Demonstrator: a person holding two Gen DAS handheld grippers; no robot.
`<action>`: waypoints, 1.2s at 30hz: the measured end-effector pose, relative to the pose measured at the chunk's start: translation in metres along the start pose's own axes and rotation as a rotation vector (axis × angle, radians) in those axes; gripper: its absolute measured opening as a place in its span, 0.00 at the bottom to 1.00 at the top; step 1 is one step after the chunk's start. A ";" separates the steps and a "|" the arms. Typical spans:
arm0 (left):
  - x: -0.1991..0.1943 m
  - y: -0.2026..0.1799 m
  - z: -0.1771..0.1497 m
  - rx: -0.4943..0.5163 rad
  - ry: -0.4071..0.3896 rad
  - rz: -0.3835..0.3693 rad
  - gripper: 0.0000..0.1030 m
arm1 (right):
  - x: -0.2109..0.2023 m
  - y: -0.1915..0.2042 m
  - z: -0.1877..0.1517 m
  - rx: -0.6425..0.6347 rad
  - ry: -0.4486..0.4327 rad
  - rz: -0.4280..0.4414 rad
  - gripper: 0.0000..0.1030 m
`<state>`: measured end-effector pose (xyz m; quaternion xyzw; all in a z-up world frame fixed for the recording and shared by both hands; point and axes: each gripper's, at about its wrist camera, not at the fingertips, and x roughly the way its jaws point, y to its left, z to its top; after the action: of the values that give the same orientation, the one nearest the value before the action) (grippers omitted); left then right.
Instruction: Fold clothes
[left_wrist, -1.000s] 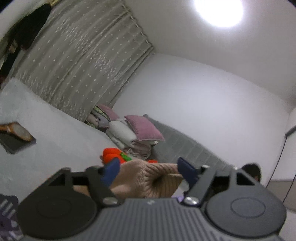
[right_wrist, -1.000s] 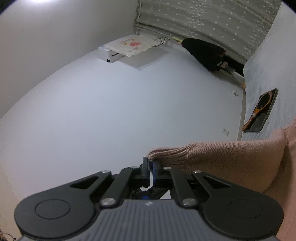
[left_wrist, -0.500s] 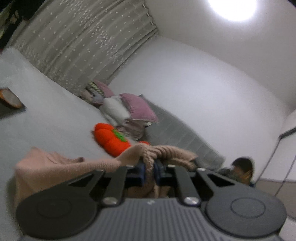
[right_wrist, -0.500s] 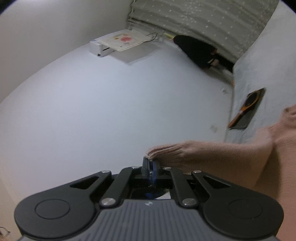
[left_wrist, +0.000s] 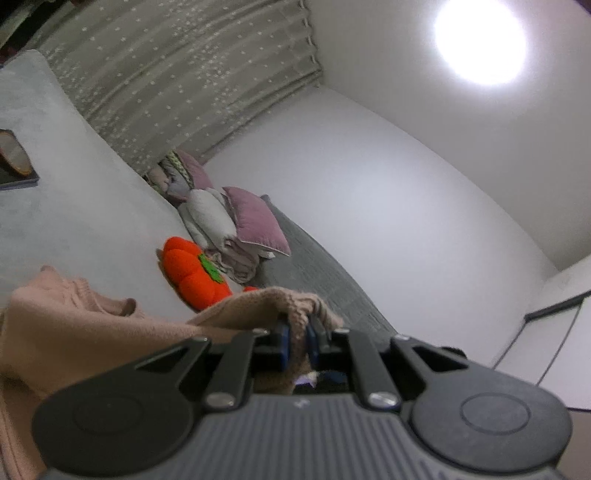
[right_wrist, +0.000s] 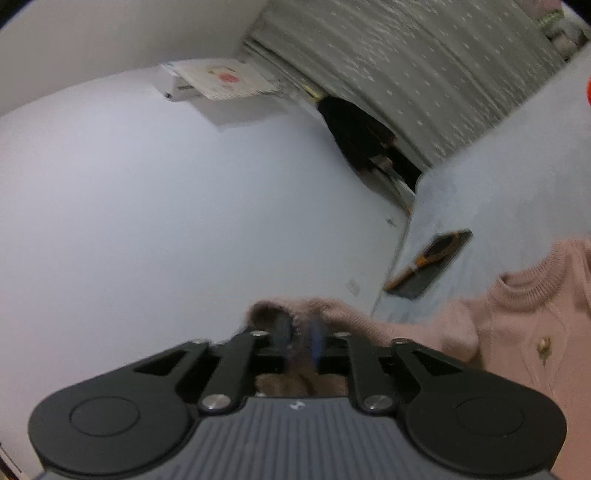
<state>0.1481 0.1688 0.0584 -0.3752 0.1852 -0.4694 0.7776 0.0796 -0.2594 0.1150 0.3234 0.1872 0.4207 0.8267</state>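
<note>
A pink knit sweater (left_wrist: 74, 325) lies spread on the pale grey bed (left_wrist: 74, 206). My left gripper (left_wrist: 297, 338) is shut on one ribbed sleeve cuff (left_wrist: 295, 299), which bunches over the blue pads. In the right wrist view the sweater's collar and buttoned front (right_wrist: 517, 325) lie at the right, and its other sleeve runs to my right gripper (right_wrist: 300, 334). That gripper's jaws are opening; the cuff (right_wrist: 332, 310) still sits loosely between them, blurred. Both grippers point level.
An orange pumpkin plush (left_wrist: 192, 273) and a stack of pillows and blankets (left_wrist: 229, 225) sit farther up the bed. A dark tablet with a hairbrush on it (right_wrist: 432, 262) lies near the bed's edge. A grey curtain (left_wrist: 184, 85) and white walls stand behind.
My left gripper closed on the sleeve cuff and sank toward the bed. My right gripper's jaws parted from the other cuff and the hand rolled.
</note>
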 end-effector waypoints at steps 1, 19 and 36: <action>-0.002 0.001 0.000 -0.001 -0.003 0.010 0.09 | -0.001 0.007 0.002 -0.015 -0.014 0.016 0.38; 0.020 -0.037 -0.010 0.245 0.138 0.106 0.10 | 0.050 0.021 -0.018 -0.146 0.081 -0.069 0.17; 0.035 -0.172 -0.089 1.136 0.136 0.423 0.77 | 0.021 -0.015 0.001 0.317 0.031 0.204 0.10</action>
<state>0.0064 0.0540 0.1332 0.1742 0.0255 -0.3530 0.9189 0.1012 -0.2492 0.1042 0.4604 0.2300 0.4725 0.7154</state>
